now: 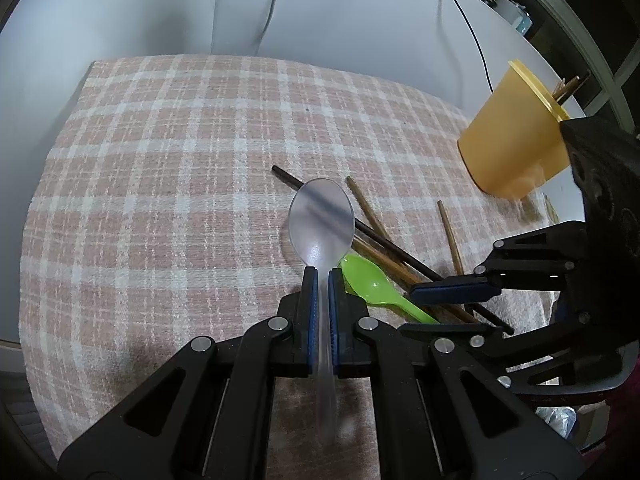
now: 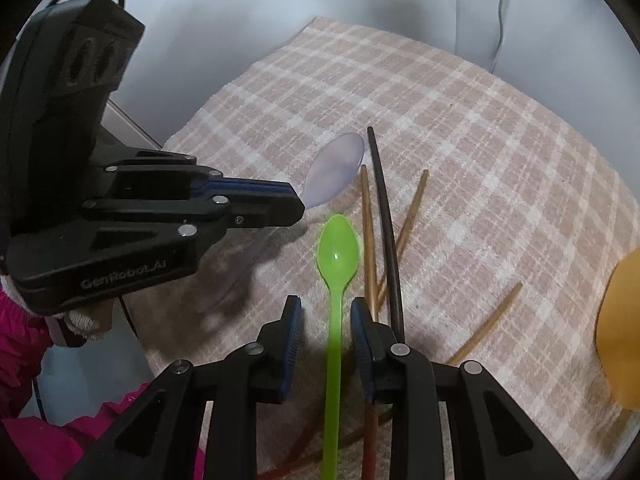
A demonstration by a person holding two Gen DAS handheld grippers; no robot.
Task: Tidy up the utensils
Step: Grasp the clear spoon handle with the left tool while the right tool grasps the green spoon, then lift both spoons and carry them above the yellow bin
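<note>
Left gripper (image 1: 323, 276): pinching clear spoon (image 1: 321, 220) by its handle, above the cloth (image 1: 160, 200).
Right gripper (image 2: 326, 320): spread astride green spoon (image 2: 335, 264), pads seemingly not touching.
Chopsticks (image 2: 384, 216): loose beside it.
Cup (image 1: 516, 132): far right.

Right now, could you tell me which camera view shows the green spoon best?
The right wrist view: the green spoon lies whole, bowl to handle, between the open right gripper's fingers. The left wrist view shows only its bowl and part of the handle.
</note>
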